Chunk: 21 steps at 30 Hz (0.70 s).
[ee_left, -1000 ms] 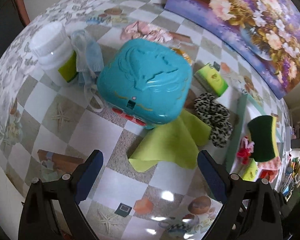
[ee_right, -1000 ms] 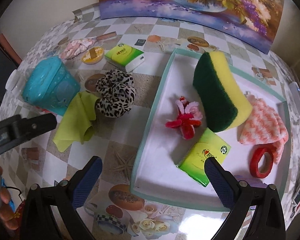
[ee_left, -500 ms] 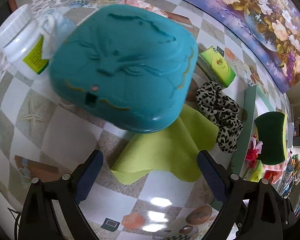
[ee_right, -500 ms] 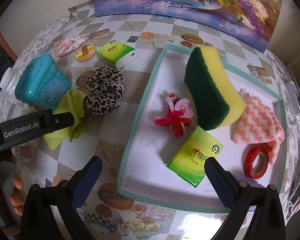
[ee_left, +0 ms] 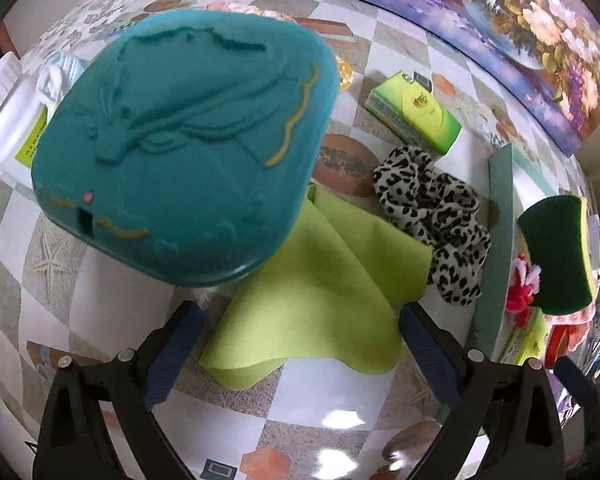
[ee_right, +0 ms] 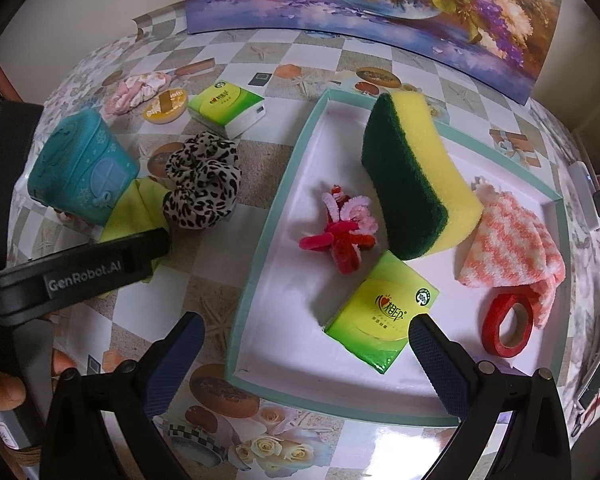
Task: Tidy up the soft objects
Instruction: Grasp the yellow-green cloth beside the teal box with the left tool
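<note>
A lime-green cloth [ee_left: 320, 300] lies on the table, partly under a teal plastic box [ee_left: 184, 140]. My left gripper [ee_left: 300, 356] is open, low over the cloth's near edge, a finger on each side. A leopard-print scrunchie [ee_left: 432, 216] lies just beyond the cloth. My right gripper [ee_right: 304, 360] is open and empty over the near rim of the teal-edged tray [ee_right: 260, 248]. The tray holds a green-yellow sponge [ee_right: 416, 180], a pink-red chenille piece [ee_right: 340, 232], a tissue pack [ee_right: 380, 312], a pink knitted cloth [ee_right: 508, 248] and a red tape roll [ee_right: 508, 328].
A second tissue pack [ee_right: 230, 106], a pink scrunchie [ee_right: 140, 88] and a round yellow tin [ee_right: 166, 106] lie at the back left. A white bottle [ee_left: 12, 120] stands behind the teal box. A flower painting [ee_right: 380, 0] leans at the table's far edge.
My left gripper has come down and forward toward the green cloth, so the teal box now looms large. My right gripper has drifted a little closer to the tray.
</note>
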Tool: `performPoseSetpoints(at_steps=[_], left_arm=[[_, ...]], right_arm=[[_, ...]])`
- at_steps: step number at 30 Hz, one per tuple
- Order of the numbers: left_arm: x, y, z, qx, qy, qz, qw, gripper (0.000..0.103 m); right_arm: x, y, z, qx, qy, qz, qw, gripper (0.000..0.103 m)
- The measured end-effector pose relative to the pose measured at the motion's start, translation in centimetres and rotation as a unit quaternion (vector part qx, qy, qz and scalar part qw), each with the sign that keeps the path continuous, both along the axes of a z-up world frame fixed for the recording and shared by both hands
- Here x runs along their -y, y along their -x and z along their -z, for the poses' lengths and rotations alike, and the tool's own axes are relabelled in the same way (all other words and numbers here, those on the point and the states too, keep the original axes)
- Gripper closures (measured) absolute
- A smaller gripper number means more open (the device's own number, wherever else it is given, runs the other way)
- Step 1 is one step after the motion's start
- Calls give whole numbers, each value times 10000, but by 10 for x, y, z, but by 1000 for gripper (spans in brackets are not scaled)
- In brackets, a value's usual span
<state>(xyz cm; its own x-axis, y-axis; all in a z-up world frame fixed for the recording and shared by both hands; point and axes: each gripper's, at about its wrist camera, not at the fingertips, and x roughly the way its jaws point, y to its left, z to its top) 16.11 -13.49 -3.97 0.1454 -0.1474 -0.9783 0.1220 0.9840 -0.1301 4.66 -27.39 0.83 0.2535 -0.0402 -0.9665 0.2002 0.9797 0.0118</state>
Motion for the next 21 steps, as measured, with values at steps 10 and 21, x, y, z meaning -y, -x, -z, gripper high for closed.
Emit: performPoseSetpoints(at_steps=[10, 21], left_arm=[[0, 3, 1, 87, -346, -54, 9993, 32], [2, 14, 1, -60, 297, 82, 9995, 93]], right_arm=[[-2, 1, -2, 30, 39, -22, 10000, 0], [-1, 0, -7, 112, 48, 2, 9999, 0]])
